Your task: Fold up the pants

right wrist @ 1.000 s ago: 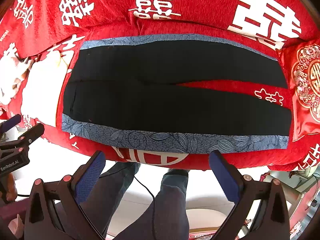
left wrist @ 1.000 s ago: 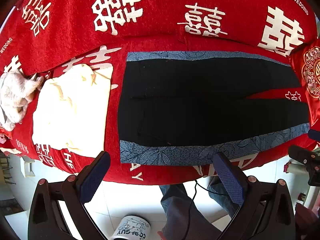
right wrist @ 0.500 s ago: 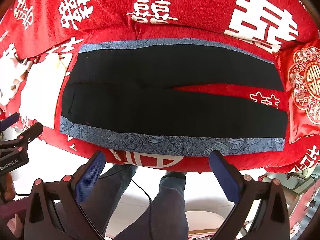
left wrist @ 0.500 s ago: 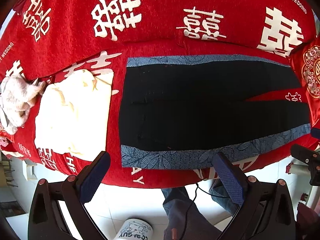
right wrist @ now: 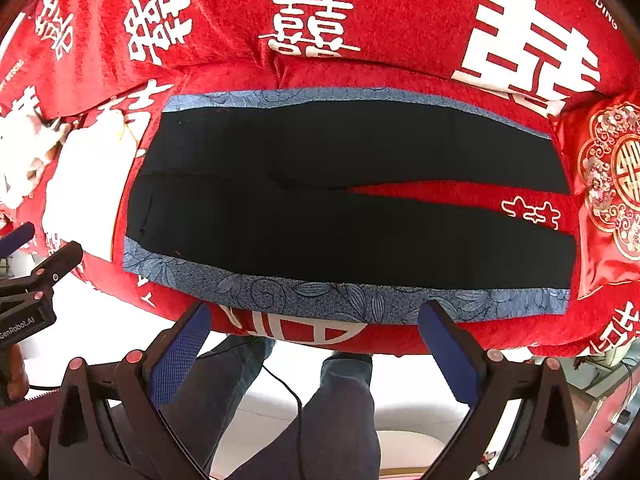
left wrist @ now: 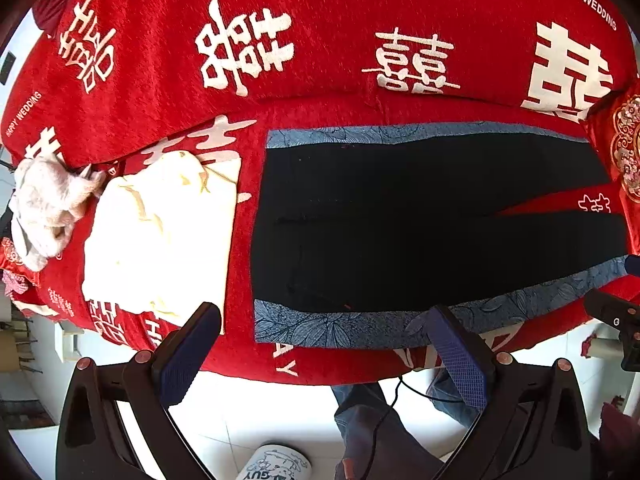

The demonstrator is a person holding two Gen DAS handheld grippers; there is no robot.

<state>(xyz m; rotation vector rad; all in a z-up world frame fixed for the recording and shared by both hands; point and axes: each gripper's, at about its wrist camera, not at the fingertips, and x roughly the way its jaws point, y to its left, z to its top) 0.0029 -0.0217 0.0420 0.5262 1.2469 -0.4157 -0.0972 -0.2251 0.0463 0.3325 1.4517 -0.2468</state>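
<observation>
The left gripper (left wrist: 324, 344) is hovering with its fingers wide apart, gripping nothing, just off the near edge of the red sofa (left wrist: 340, 20). The right gripper (right wrist: 314, 340) is doing likewise, equally spread. The black pants (right wrist: 340, 200) are lying flat across the seat, legs pointing right, beside a cream folded cloth (left wrist: 160, 232) to their left.

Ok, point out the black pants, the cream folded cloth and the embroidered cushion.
black pants (right wrist: 352, 232), right wrist view, middle of the near leg.
cream folded cloth (left wrist: 168, 232), left wrist view, centre of its top face.
embroidered cushion (right wrist: 616, 184), right wrist view, its round emblem.
</observation>
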